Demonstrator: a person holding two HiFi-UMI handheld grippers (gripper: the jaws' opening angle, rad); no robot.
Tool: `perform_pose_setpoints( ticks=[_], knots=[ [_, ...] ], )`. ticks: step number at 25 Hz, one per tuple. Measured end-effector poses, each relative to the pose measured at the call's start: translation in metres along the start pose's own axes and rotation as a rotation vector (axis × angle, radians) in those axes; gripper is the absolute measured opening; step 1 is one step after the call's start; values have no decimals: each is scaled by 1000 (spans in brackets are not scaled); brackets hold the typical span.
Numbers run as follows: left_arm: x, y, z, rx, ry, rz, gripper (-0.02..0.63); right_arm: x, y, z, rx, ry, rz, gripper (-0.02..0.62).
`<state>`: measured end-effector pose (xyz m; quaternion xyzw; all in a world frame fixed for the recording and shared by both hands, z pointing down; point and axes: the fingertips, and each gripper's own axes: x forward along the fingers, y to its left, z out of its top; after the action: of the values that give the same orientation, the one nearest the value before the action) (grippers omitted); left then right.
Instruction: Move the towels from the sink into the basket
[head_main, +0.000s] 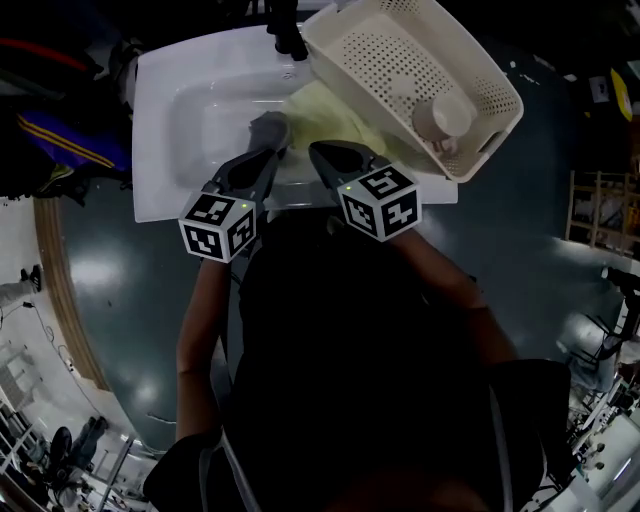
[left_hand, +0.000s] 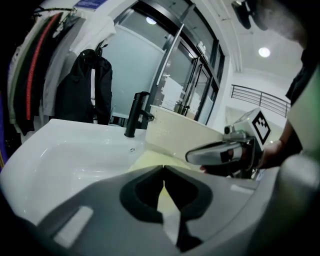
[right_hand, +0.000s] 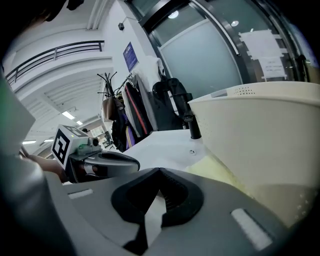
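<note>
The left gripper (left_hand: 164, 169) is held clenched, jaw tips together with nothing between them, and is aimed down into the sink (head_main: 160, 150) from over its front edge, left of centre. The right gripper (right_hand: 159, 171) is presented just beside it, a little to the right at the same front edge. Its jaws also meet at the tips and grip nothing. The black faucet (head_main: 288, 35) is mounted at the middle of the rear edge. One yellow towel (head_main: 325, 115) can be made out, and it is not yet lifted. It is spread flat in the right half of the basin, and its visible part runs from the rear centre toward the front right corner. How far it continues is hidden, as its right side is covered by the basket (head_main: 500, 95). The basket is propped tilted over the sink's rear right corner, and a pale round object (head_main: 445, 115) is lying inside it. The towel is judged to lie straight ahead of the right gripper but ahead and to the right of the left one. The right gripper is therefore judged nearer, and its jaws must be opened before any pick.
</note>
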<state>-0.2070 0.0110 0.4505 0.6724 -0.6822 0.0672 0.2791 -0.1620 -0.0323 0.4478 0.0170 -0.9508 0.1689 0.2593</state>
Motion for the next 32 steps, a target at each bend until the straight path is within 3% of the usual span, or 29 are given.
perform_pose_setpoints(
  ticks=[8, 20, 28, 32],
  knots=[
    [12, 19, 0, 49, 64, -59, 11, 15, -8, 3, 47, 12, -38, -2],
    [31, 65, -12, 124, 198, -154, 78, 40, -15, 5, 88, 27, -130, -2],
    [53, 79, -32, 127, 310, -232, 133, 43, -27, -3, 150, 48, -189, 0],
    [67, 88, -37, 112, 326, -250, 152, 45, -33, -9, 177, 53, -212, 0]
  ],
)
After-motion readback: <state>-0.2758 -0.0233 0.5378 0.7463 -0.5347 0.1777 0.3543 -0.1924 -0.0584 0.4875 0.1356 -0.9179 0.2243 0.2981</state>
